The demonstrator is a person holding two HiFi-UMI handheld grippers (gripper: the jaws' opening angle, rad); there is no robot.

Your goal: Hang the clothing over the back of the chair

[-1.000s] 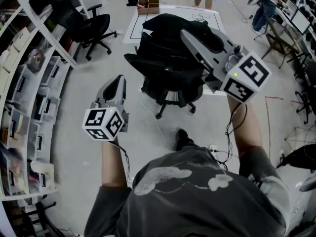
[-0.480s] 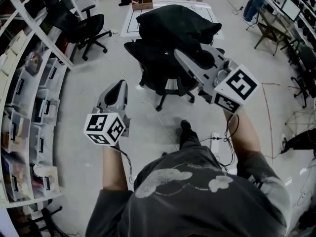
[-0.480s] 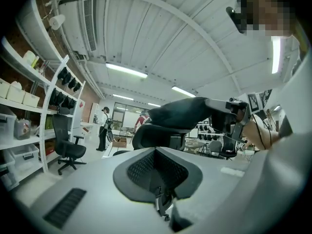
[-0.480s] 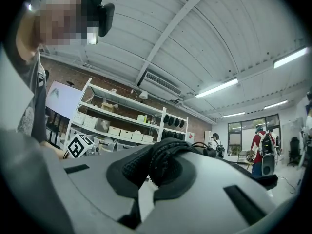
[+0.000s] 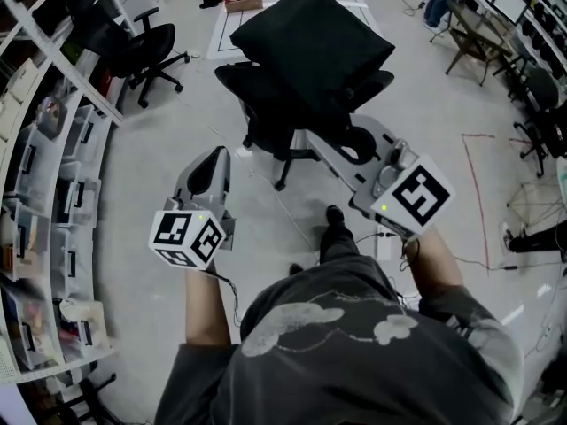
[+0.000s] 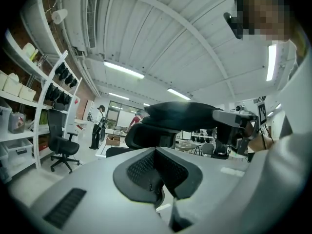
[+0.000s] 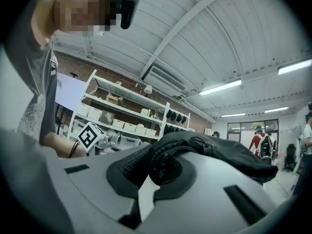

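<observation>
Place: lab-workshop | shelves (image 5: 66, 104) of plastic bins (image 5: 35, 264) along a brick wall (image 7: 97, 67) | office chairs (image 5: 146, 51) on bare concrete floor (image 5: 159, 166) | red tape (image 5: 472, 193) and cables (image 5: 275, 204) across it | monitors (image 5: 512, 3) | strip lights (image 6: 124, 69) under a ribbed metal ceiling (image 6: 161, 33) | people (image 6: 97, 126) standing at the far end

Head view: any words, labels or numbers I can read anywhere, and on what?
No text can be read.
Left cube, right cube: black-and-white square markers only, no words.
Shelf bins: dark labels, too small to read.
Shirt: pale graphic, no letters to make out.
</observation>
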